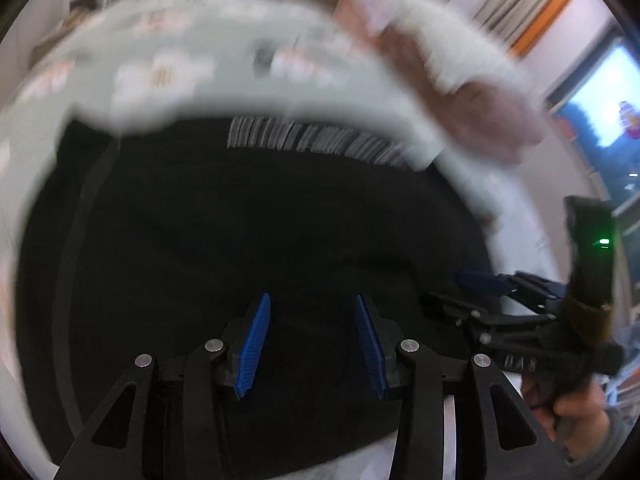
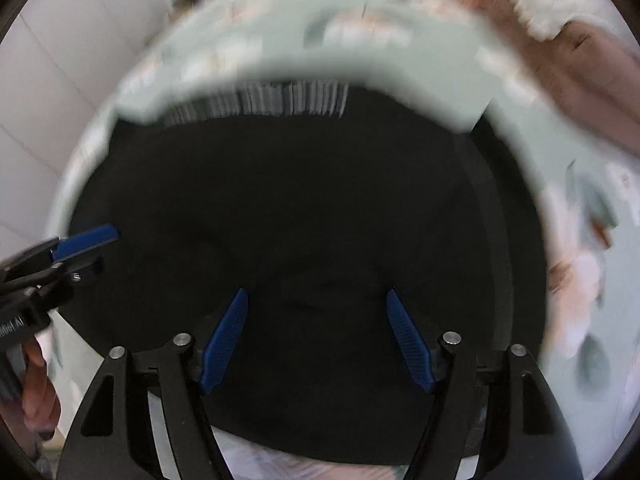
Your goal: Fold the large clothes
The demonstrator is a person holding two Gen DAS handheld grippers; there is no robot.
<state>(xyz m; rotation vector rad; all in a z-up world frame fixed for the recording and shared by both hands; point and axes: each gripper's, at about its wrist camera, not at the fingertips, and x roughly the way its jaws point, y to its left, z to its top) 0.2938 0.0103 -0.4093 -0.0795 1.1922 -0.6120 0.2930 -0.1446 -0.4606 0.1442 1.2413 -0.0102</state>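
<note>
Garment (image 1: 256, 232): black, large, lies flat on a pale patterned cloth (image 1: 168, 60), filling the middle of both wrist views; a grey ribbed band (image 1: 312, 140) marks its far edge.

Left gripper (image 1: 312, 346): jaws spread, nothing between the blue pads, held above the black fabric. Right gripper (image 2: 316, 340): jaws spread wider, also empty, above the same fabric. Each shows in the other's view, at the garment's side, so the two stand near one another.

Risks, as judged:
- Both views are smeared with motion; a grab made at this pace could miss the hem or pinch the patterned cloth along with the garment.
- Black on black hides layers and seams; a pinch may take one layer only, and the fold would come out skewed.
- With the grippers this close, their fingers could knock together when they close on one edge.
- Uneven lift on the two sides would drag the garment askew.

Surroundings: a second person's bare forearm (image 1: 480, 112) with a white fluffy sleeve (image 1: 452, 48) reaches over the far right corner, near the ribbed band, and stands in the way of any fold carried there. White cupboards (image 2: 60, 60) left; a window (image 1: 608, 96) right.
</note>
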